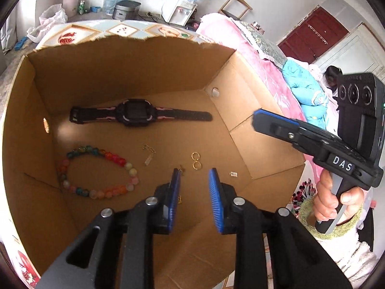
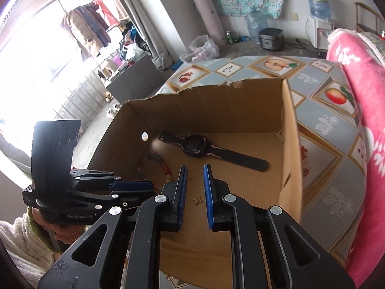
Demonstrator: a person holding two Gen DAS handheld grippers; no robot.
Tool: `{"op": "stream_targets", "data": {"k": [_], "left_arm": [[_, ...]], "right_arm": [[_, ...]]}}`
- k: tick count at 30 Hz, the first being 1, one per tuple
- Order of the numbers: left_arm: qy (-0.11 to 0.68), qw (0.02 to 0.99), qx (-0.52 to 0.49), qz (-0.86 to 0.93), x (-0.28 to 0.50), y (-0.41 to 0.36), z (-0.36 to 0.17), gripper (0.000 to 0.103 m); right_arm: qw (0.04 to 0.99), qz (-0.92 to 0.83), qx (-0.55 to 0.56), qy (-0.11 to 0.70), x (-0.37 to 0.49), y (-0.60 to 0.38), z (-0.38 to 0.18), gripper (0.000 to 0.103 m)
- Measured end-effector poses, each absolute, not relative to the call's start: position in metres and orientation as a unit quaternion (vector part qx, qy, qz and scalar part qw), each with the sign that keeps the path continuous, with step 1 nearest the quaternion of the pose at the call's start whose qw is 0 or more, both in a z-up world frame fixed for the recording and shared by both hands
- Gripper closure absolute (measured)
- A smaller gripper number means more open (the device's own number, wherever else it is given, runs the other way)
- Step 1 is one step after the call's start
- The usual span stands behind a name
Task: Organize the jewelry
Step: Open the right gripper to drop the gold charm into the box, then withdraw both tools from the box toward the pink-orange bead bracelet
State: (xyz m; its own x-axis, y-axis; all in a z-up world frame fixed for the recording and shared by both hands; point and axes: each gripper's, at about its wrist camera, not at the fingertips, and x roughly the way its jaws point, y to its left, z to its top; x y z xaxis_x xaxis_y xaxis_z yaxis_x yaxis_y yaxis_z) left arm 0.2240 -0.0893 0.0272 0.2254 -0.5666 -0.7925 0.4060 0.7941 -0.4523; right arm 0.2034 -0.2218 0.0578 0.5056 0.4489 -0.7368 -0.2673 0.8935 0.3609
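Jewelry lay spread on the floor of an open cardboard box (image 1: 134, 72), which stood on a patterned tablecloth (image 2: 320, 125). Each piece rested apart from the others, presumably so that a two-finger tool could reach one without disturbing the rest. A watch (image 1: 134, 113) lay flat along the far wall. A bead bracelet (image 1: 96, 171) lay open in a ring nearer the left wall. Two gold hoops (image 1: 196, 160), touching or nearly so, sat near the middle, with a small chain piece (image 1: 148, 154) between them and the bracelet and a tiny silver clip (image 1: 233, 174) to their right.

The left gripper (image 1: 195, 185) pointed steeply down into the box, jaws apart and clamped on nothing. A thin gold chain (image 1: 181, 169) lay just beside its left pad (image 1: 175, 192); whether it touched could not be told.

The right gripper (image 2: 195, 187) was angled down over the near edge, jaws slightly apart and empty, with a small gold piece (image 2: 196, 200) on the floor between the pads. The low, tilted pose probably suited fine, flat items.
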Motion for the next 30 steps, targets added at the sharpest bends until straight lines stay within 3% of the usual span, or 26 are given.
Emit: {"op": "stream_targets", "data": {"k": [10, 18, 23, 30], "left_arm": [[0.473, 0.823, -0.042, -0.311, 0.196, -0.085, 0.058, 0.045], [0.397, 0.867, -0.011, -0.301, 0.154, -0.074, 0.088, 0.021], [0.344, 0.883, -0.017, -0.319, 0.12, -0.062, 0.108, 0.007], [0.326, 0.881, -0.007, -0.342, 0.087, -0.061, 0.107, 0.006]], "right_arm": [[0.902, 0.166, 0.103, 0.384, 0.146, -0.246, 0.088, 0.05], [0.922, 0.136, 0.121, 0.342, 0.087, -0.26, 0.098, 0.04], [0.923, 0.123, 0.135, 0.338, 0.059, -0.257, 0.087, 0.029], [0.912, 0.093, 0.157, 0.366, 0.037, -0.247, 0.055, 0.022]]}}
